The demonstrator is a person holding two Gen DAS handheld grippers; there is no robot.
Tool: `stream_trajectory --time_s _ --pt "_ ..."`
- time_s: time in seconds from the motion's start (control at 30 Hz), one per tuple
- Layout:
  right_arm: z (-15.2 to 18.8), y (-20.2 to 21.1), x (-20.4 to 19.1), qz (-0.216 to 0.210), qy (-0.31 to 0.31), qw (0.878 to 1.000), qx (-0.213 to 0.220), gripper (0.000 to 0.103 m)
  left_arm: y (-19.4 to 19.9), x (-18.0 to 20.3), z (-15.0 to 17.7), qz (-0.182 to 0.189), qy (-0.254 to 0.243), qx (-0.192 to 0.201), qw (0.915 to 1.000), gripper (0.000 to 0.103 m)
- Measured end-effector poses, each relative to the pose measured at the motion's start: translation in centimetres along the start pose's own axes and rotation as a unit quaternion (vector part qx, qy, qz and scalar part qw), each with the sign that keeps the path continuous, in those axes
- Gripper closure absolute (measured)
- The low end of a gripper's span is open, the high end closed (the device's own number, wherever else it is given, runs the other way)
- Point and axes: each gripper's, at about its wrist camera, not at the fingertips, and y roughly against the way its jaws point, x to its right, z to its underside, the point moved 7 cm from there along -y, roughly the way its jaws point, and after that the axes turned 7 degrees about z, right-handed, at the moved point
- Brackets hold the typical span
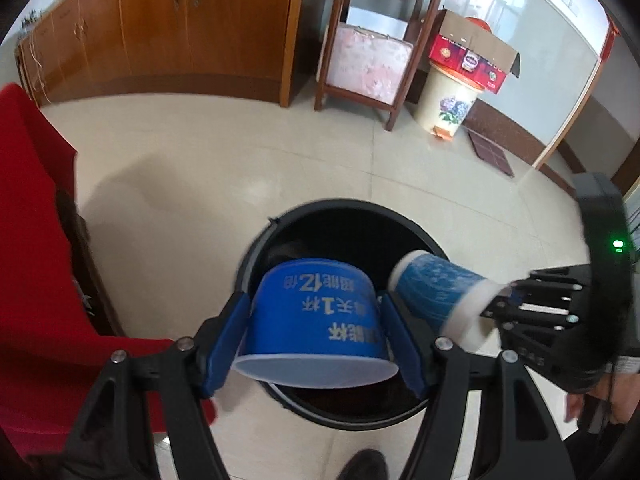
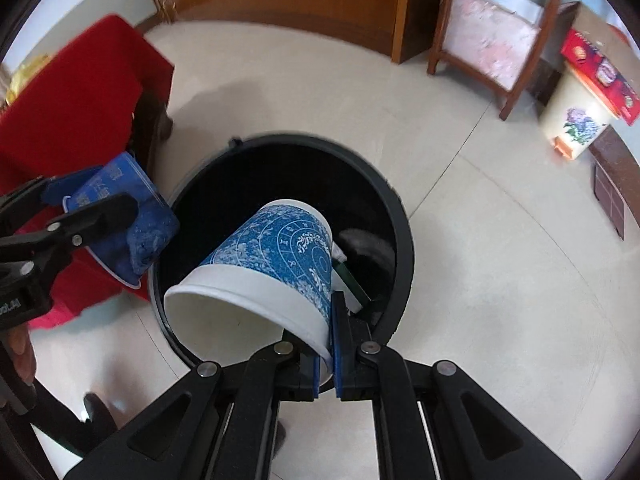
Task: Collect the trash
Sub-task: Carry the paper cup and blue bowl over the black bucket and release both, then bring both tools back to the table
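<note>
left tongs [image 1: 316, 320] clamp blue bowl [image 1: 316, 312] | right tongs [image 2: 326, 364] pinch cup [image 2: 272, 264] rim | both tilted above bin [image 2: 396, 216], ready for dropping

The blue cup [image 1: 316, 316] looked like smooth printed paper with a faint sheen, and the blue-and-white patterned cup [image 2: 272, 264] like matt paper. The bin [image 2: 400, 216] seemed black plastic, slightly glossy at its rim. The floor [image 1: 224, 168] was pale polished tile; the cabinet [image 1: 180, 28] varnished wood; the red cover [image 2: 80, 108] matt cloth.
</note>
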Motion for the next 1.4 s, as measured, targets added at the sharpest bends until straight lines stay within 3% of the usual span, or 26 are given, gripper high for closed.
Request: stream_trajectory --time_s 0.07,0.1,0.13,0.2,0.33,0.5,0.73,1.0,1.1,1.23,1.4 --pt "0.0 -1.2 0.2 0.005 0.004 1.000 -0.015 0.063 -1.0 0.1 0.3 0.007 -0.004 -0.015 0.9999 0.032" --pt "0.0 -1.8 0.7 0.017 0.001 1.000 -0.021 0.016 -1.6 -0.3 0.6 0.002 0.003 -0.028 0.9996 0.025" --pt "-0.1 -2.1 1.3 0.026 -0.006 0.999 -0.023 0.000 -1.7 -0.6 0.8 0.000 0.010 -0.032 0.9994 0.017" --pt "-0.1 -1.9 2.1 0.028 -0.017 0.999 -0.017 0.000 -1.4 -1.8 1.0 -0.017 0.029 -0.026 0.9991 0.009" --pt "0.2 -0.8 3.7 0.033 -0.052 0.998 -0.010 0.000 0.3 -3.4 1.2 -0.051 0.047 -0.010 0.9976 0.009" --pt "-0.1 0.8 4.2 0.043 -0.080 0.996 0.001 0.000 3.0 -4.0 0.8 -0.088 0.031 0.023 0.9954 0.008" --pt "-1.7 4.0 4.3 0.048 -0.129 0.989 0.050 0.000 6.6 -4.4 -0.4 -0.109 0.016 0.062 0.9919 0.005" --pt "-2.1 7.7 2.6 0.062 -0.125 0.986 0.095 0.000 9.8 -4.1 -0.3 -0.121 0.013 0.090 0.9885 0.005" --pt "-2.2 9.8 1.3 0.101 -0.093 0.983 0.125 0.000 11.2 -4.0 -0.1 -0.121 0.017 0.103 0.9871 0.005" --pt "-2.2 12.2 -1.0 0.109 -0.068 0.978 0.163 0.000 13.3 -4.1 0.2 -0.127 0.024 0.122 0.9840 0.004" --pt "-2.6 13.6 -3.3 0.111 -0.044 0.977 0.179 0.000 15.8 -4.9 0.3 -0.137 0.034 0.148 0.9788 0.004"
